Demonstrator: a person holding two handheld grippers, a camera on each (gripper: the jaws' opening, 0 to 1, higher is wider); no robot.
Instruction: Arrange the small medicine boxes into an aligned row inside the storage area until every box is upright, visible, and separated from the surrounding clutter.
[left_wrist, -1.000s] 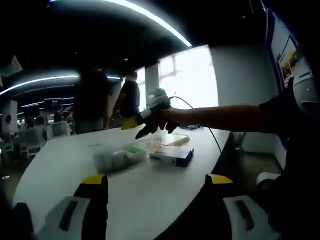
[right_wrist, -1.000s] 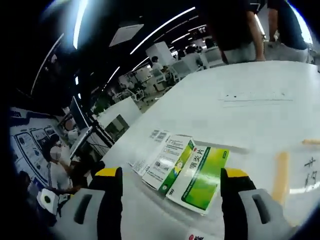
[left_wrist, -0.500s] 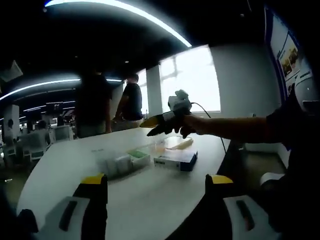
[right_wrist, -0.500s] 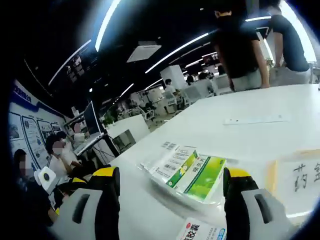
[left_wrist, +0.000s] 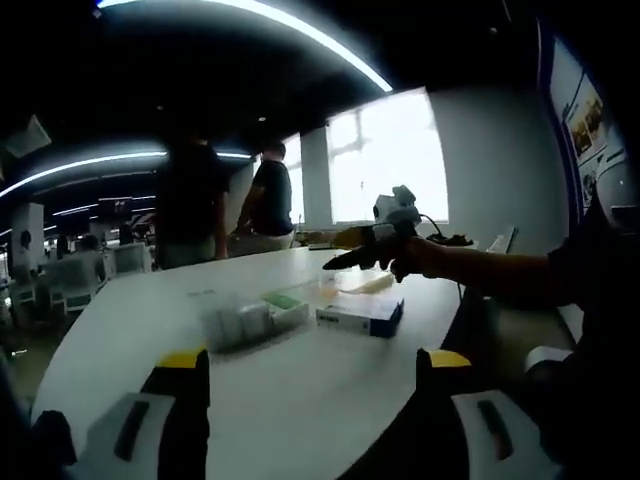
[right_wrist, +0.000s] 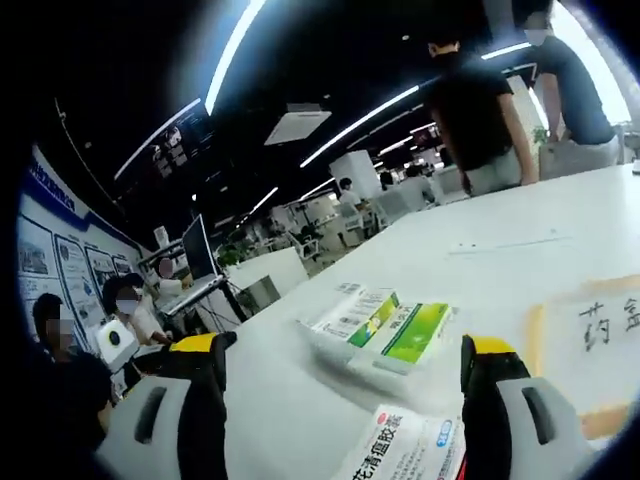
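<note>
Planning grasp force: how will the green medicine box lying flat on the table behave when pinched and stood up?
The green medicine box looks like thin cardboard, so probably light and crushable. Lying flat, it likely slides before lifting. Upright, its slim profile may tip easily.

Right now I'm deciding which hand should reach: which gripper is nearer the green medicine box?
Right. The right gripper hovers just short of the green medicine box; the left gripper hangs back near the table edge.

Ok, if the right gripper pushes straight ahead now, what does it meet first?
Probably the green medicine boxes lying flat between the right gripper and the far white table; the red-lettered box sits lower, though depth is unclear.
</note>
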